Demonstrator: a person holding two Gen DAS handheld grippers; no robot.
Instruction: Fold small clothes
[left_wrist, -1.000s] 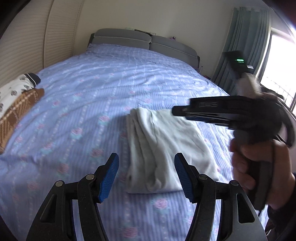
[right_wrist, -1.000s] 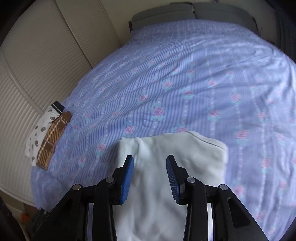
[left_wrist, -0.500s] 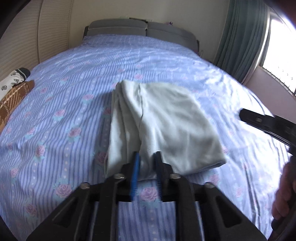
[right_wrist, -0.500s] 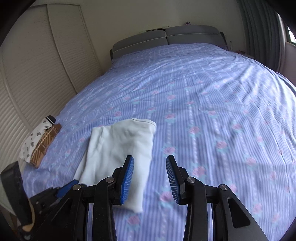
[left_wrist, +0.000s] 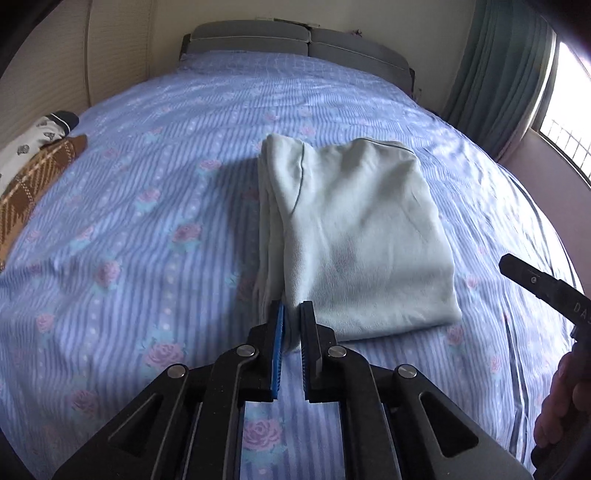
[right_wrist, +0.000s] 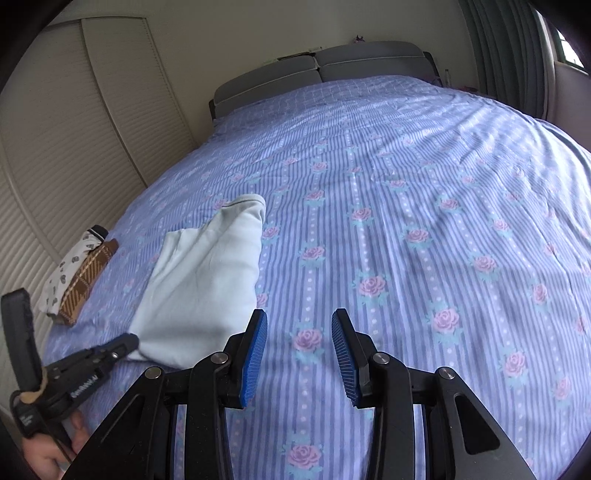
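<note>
A pale green folded garment (left_wrist: 362, 240) lies flat on the blue flowered bedsheet (left_wrist: 129, 240). My left gripper (left_wrist: 291, 314) has its blue pads pressed on the garment's near left corner, with cloth between them; its jaws are easing open slightly. The right wrist view shows the same garment (right_wrist: 210, 273) at the left, with the left gripper (right_wrist: 129, 341) on its near corner. My right gripper (right_wrist: 299, 332) stands open over bare sheet (right_wrist: 424, 221), just right of the garment, nothing between its fingers. In the left wrist view, the right tool's black body (left_wrist: 543, 286) and a hand (left_wrist: 561, 406) show at the right edge.
A stack of folded patterned clothes (left_wrist: 33, 173) lies at the bed's left edge, also the stack (right_wrist: 81, 280) in the right wrist view. A grey headboard (left_wrist: 295, 40) stands at the far end, slatted wardrobe doors (right_wrist: 74, 147) on the left, and a curtain (left_wrist: 498, 74) at the right.
The left gripper sank to the garment's near corner and closed on it. The right gripper swung rightward off the garment to bare sheet, still open.
</note>
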